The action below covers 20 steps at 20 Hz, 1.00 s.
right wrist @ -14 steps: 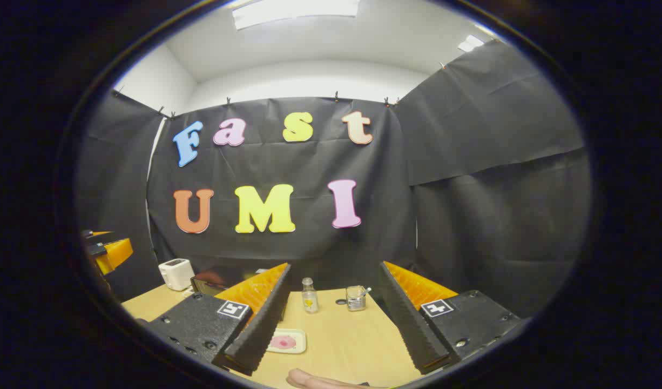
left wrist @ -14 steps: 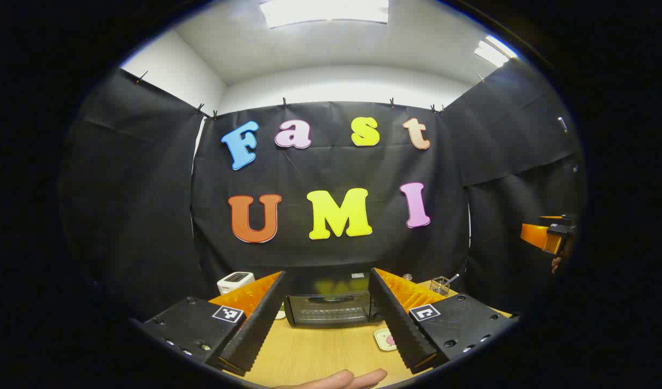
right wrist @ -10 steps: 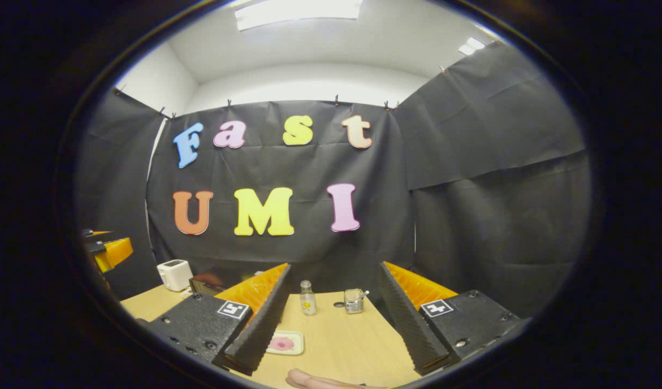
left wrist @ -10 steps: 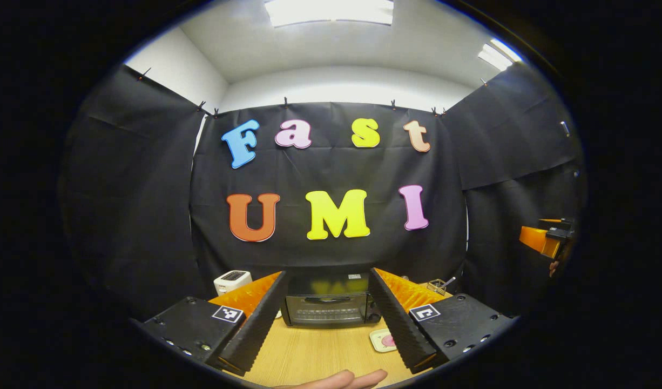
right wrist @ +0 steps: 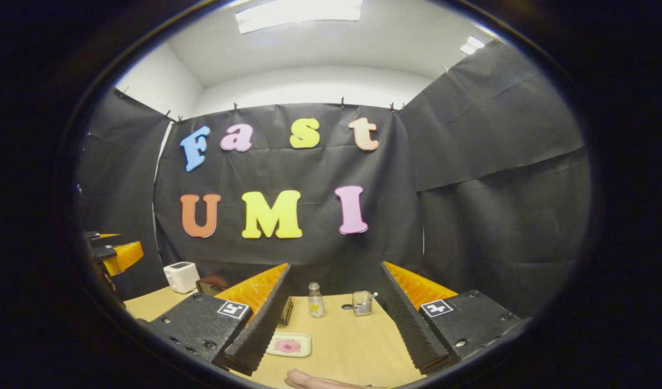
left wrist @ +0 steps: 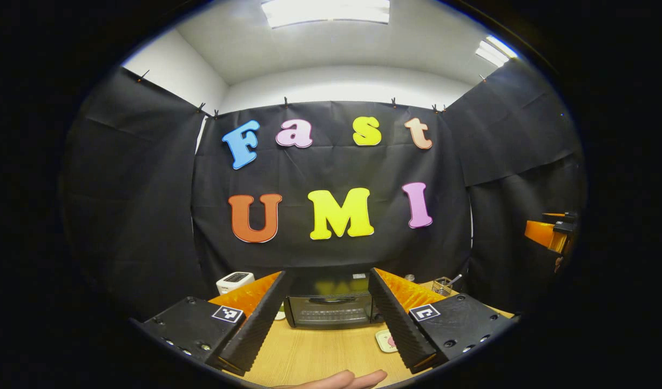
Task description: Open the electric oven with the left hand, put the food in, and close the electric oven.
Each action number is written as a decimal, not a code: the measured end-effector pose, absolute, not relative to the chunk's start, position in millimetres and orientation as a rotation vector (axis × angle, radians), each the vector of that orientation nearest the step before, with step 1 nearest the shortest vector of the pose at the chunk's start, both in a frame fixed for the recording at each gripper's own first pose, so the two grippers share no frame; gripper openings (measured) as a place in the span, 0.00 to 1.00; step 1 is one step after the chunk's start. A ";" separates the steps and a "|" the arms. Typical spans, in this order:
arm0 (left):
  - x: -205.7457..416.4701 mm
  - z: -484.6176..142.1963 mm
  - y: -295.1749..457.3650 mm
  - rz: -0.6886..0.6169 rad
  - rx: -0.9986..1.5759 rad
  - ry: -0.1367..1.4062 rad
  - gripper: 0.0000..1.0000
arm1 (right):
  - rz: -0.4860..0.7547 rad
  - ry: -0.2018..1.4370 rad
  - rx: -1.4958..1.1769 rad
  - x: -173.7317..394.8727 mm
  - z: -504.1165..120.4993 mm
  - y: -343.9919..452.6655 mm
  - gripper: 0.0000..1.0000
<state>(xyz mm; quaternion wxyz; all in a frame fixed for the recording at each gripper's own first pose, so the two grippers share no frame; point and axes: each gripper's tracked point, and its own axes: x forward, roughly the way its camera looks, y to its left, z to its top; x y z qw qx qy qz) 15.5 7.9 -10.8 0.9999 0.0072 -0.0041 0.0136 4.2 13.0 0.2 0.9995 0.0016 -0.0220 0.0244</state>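
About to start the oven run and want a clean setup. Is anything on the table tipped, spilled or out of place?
Nothing stands out. The oven sits square with its door shut, the plate lies flat with the food on it, and the small bottle and glass jar stand upright. No spill shows on the table. Both grippers are open.

Right gripper [right wrist: 331,319] with jaws spread wide above a counter [right wrist: 352,346] bearing a plate [right wrist: 289,344], bottle [right wrist: 315,300] and toaster [right wrist: 181,276].
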 end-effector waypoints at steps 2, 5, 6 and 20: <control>28.5 -21.7 8.7 0.033 0.008 0.005 0.96 | 0.059 -0.046 0.005 9.6 -6.9 16.3 0.96; 53.9 -41.9 7.4 0.022 -0.021 0.060 0.96 | 0.080 -0.042 0.011 20.9 -10.3 19.8 0.96; 63.4 -47.4 8.9 0.021 -0.028 0.073 0.96 | 0.079 -0.045 0.013 25.0 -9.7 18.6 0.96; 223.9 -167.6 0.8 -0.023 -0.117 0.387 0.96 | 0.068 -0.048 -0.009 72.0 -5.6 12.9 0.96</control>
